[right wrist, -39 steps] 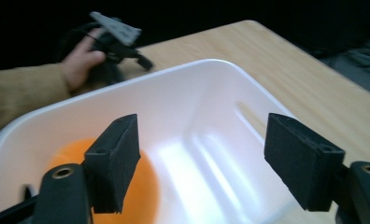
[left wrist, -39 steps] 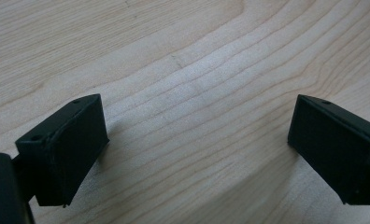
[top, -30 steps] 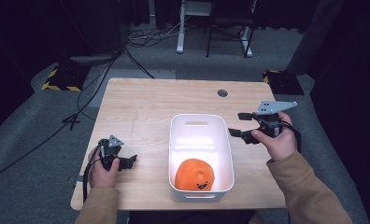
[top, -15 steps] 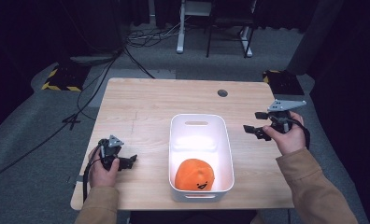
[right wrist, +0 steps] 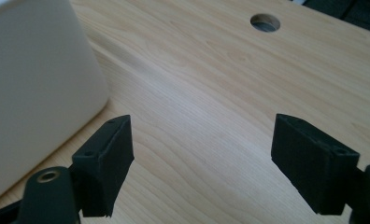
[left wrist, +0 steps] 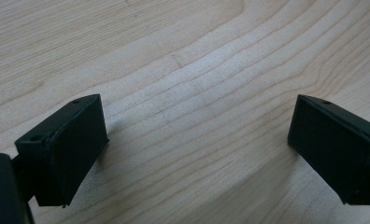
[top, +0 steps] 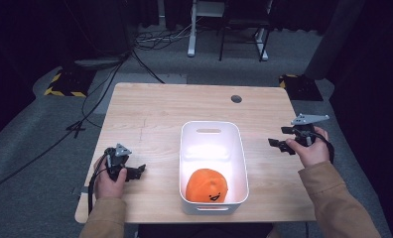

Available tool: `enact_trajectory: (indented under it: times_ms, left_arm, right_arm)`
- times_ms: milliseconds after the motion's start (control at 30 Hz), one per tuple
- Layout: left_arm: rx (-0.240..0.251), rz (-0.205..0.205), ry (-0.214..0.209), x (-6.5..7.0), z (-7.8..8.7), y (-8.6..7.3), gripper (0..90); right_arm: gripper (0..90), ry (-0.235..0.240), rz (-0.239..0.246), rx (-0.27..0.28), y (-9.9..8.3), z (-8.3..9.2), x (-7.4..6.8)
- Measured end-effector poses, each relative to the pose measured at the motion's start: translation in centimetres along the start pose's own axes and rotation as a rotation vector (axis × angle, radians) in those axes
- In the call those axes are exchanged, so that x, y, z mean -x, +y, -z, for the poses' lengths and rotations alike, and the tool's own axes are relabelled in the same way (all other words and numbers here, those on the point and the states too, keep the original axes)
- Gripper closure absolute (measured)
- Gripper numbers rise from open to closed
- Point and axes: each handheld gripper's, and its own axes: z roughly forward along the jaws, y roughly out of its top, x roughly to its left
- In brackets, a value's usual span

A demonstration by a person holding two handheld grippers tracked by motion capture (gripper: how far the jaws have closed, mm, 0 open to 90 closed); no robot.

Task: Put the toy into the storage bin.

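One orange plush point(top: 207, 186), smiling face | in white bin point(top: 212, 131) | both grippers apart, empty

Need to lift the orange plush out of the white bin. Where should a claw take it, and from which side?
Come straight down from above: the white bin walls the orange plush in on every side, with its near end wall close by. Pinch the rounded top of the dome across its width; it looks soft, so it should squash into the grip. The right claw is open and empty beside the bin, probably the handier one.
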Motion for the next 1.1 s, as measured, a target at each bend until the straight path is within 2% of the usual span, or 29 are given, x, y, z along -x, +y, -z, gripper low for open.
enact_trajectory:
  times_ms: [300,533,833,1100]
  left_arm:
    - [-0.001,0.000,0.001,0.0,0.0,0.0,5.1]
    - [0.000,0.000,0.000,0.0,0.0,0.0,5.1]
    - [-0.001,-0.001,0.001,0.0,0.0,0.0,5.1]
    - [-0.001,0.000,0.001,0.0,0.0,0.0,5.1]
  right_arm:
    - [21.1,-0.009,-0.043,-0.061,-3.6,-1.6,1.4]
    - [21.1,-0.021,-0.070,-0.081,-5.9,-2.2,2.1]
    - [21.1,-0.037,-0.093,-0.074,-8.7,-2.9,2.8]
    - [20.8,-0.045,-0.102,-0.033,-10.6,-3.2,2.7]
